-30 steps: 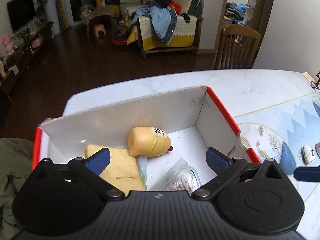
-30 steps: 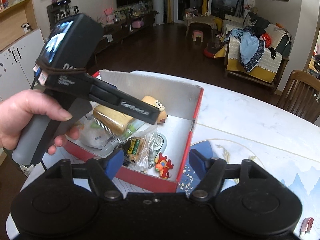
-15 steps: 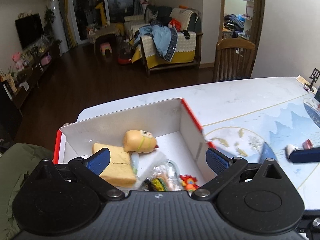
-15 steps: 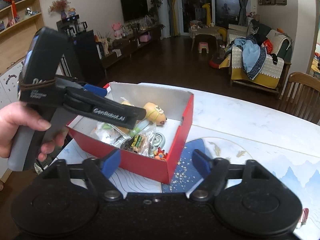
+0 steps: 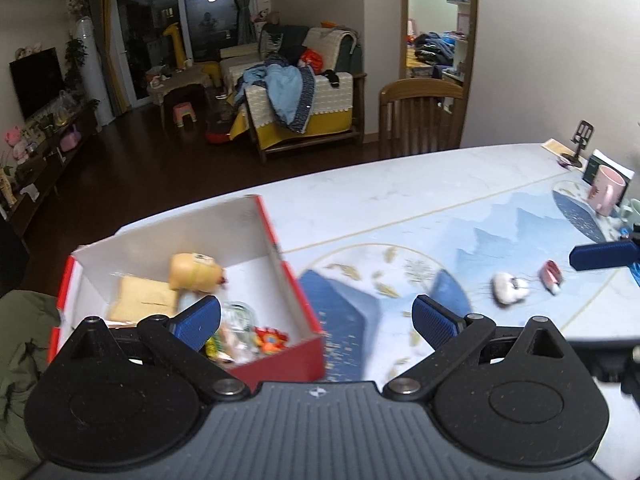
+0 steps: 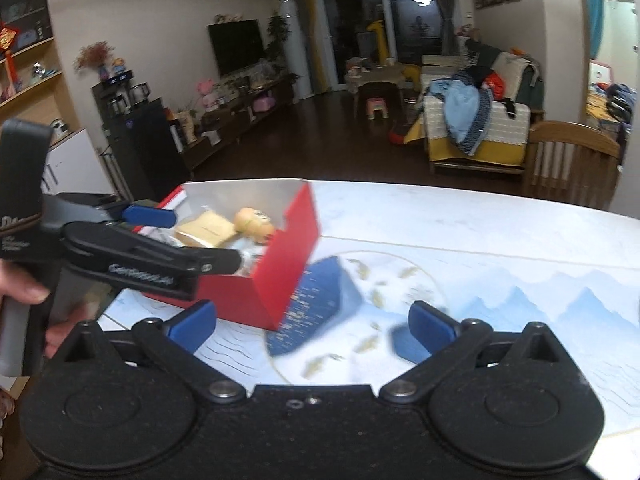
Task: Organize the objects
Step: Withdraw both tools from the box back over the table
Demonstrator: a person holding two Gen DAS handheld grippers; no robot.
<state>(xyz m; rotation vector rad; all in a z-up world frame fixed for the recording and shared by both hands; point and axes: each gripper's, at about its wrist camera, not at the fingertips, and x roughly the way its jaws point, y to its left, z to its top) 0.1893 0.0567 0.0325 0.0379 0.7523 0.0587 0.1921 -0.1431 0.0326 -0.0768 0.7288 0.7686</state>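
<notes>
Reaching for the small white rounded object (image 5: 509,287) ahead-right of the empty, wide-spread left gripper (image 5: 316,316), the empty right gripper (image 6: 312,326), jaws opening, should straddle it squarely before closing.

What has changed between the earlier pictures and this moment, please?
Both hand-held grippers have drawn back from the red box, which now sits further off in both views. The right hand-held gripper is opening its jaws with nothing between them; the left hand-held gripper stays open and empty. The yellow toy, the bread and the packets remain in the box.
</notes>
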